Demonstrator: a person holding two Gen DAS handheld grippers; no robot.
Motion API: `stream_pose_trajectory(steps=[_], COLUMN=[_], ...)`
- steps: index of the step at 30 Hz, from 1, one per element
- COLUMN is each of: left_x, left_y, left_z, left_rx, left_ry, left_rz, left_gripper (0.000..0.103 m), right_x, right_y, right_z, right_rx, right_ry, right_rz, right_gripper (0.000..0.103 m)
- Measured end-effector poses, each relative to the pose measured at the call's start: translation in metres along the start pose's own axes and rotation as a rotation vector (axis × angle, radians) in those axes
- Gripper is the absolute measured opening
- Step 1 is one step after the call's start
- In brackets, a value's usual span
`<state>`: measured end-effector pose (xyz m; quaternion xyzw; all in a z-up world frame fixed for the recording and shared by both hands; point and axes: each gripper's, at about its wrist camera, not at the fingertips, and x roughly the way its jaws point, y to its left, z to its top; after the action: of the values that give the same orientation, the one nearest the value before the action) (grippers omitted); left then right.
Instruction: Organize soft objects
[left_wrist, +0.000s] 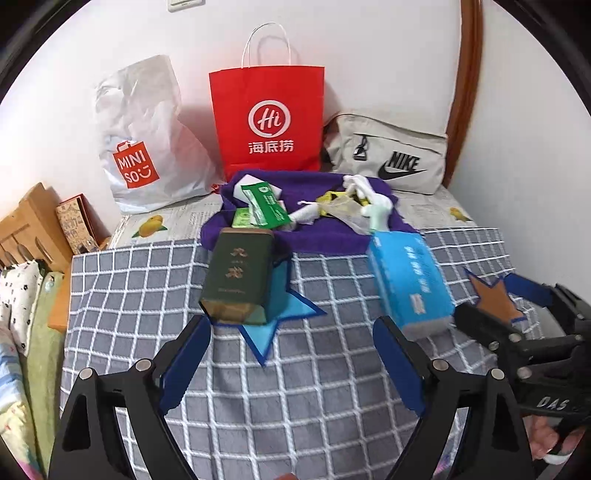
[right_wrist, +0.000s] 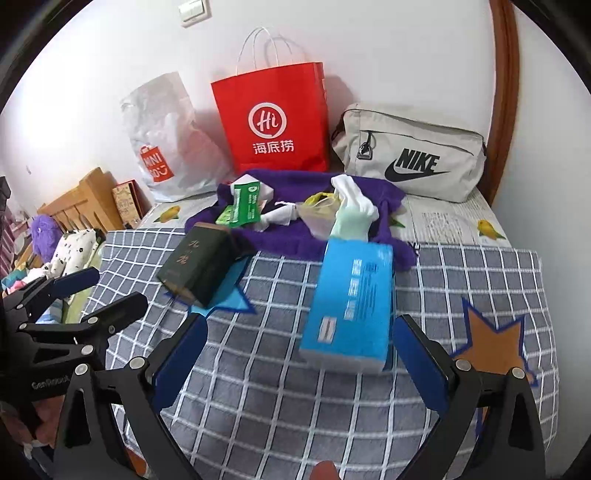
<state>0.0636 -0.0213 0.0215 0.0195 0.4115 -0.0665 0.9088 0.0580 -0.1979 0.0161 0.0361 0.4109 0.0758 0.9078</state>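
A blue tissue pack (right_wrist: 351, 302) lies on the checked blanket (right_wrist: 295, 406), just ahead of my right gripper (right_wrist: 301, 363). Its jaws stand wide open and the pads do not press the pack. A dark green box (left_wrist: 240, 277) rests on a light blue felt star (left_wrist: 284, 321), right in front of my left gripper (left_wrist: 291, 360), which is open and empty. Behind them a purple towel (left_wrist: 317, 240) carries a green packet (left_wrist: 266, 203), white gloves (left_wrist: 373, 203) and a crumpled plastic bag (left_wrist: 343, 212). Each gripper shows in the other view: right gripper (left_wrist: 495, 299), left gripper (right_wrist: 110, 288).
A red paper bag (left_wrist: 267, 118), a white Miniso bag (left_wrist: 147, 140) and a grey Nike pouch (left_wrist: 391, 155) stand along the wall. A brown felt star (right_wrist: 495, 339) lies at the right. A wooden headboard (left_wrist: 33, 229) and bedding (left_wrist: 22, 302) border the left.
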Motion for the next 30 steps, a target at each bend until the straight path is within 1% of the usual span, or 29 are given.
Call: stream_pose_trajectory(steps=[6,10,13,15,21,30], left_x=[-0.013,-0.017,-0.017,-0.016,-0.012,-0.011], left_y=[-0.010,-0.016,-0.018,-0.017,-0.012,-0.010], left_z=[-0.021,-0.030,-0.032,-0.032,-0.034,-0.037], left_rx=[-0.001,0.009,0.021,0.017,0.004,-0.006], left_ry=[-0.012,-0.028,-0.039,-0.044,-0.033,-0.027], left_rz=[-0.022,0.002,0.027,0.035,0.041,0.043], left_gripper=[0.090,0.090,0.090,0.090,0.090,0.090], right_x=[-0.019,-0.023,-0.023,-0.021,-0.016,-0.016], right_y=[-0.001,-0.006,-0.006,-0.006,-0.004,0.001], right_z=[-0.025,-0.034,-0.037,-0.038,-0.039,-0.041], right_rx=[0.006,0.024,0.015,0.015,0.018,-0.003], right_ry=[-0.018,-0.027,-0.033,-0.039,-0.033,-0.040], right_rz=[-0.018,-0.026,-0.040,-0.035,-0.015,-0.038], right_gripper=[0.102,0.102,0.102,0.102,0.102,0.102])
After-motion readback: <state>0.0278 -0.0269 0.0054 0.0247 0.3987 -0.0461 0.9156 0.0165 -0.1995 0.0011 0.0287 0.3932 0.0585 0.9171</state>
